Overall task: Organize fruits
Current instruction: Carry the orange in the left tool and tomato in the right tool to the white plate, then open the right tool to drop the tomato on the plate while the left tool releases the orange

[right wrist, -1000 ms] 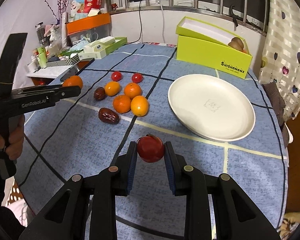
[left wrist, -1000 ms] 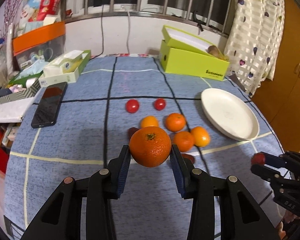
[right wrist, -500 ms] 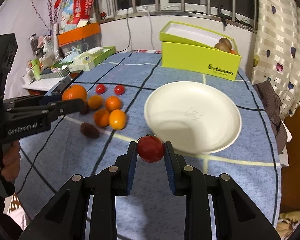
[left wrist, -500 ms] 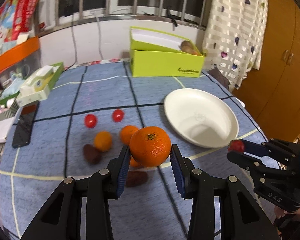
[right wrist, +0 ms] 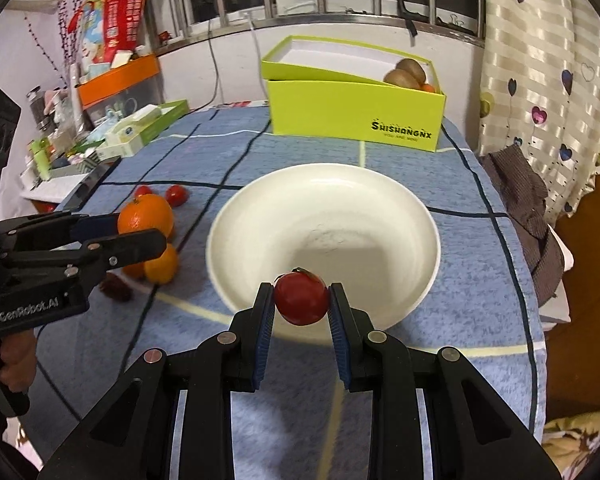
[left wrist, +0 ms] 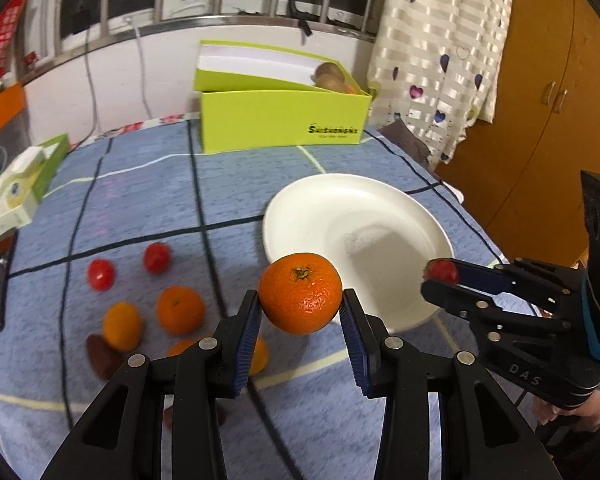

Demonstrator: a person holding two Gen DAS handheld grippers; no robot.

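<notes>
The white plate [right wrist: 260,216] lies straight ahead of the right hand-held gripper [right wrist: 301,304], the nearer one, which pinches a small tomato [right wrist: 301,298] over its near rim. The left hand-held gripper [left wrist: 300,312] clamps an orange [left wrist: 300,292] beside the plate's left edge, above the blue checked bench [left wrist: 140,184], loose fruit left.

Indoor light falls from above on the white plate [right wrist: 400,200], its rim smeared by motion blur; fisheye edges curve into black corners.
</notes>
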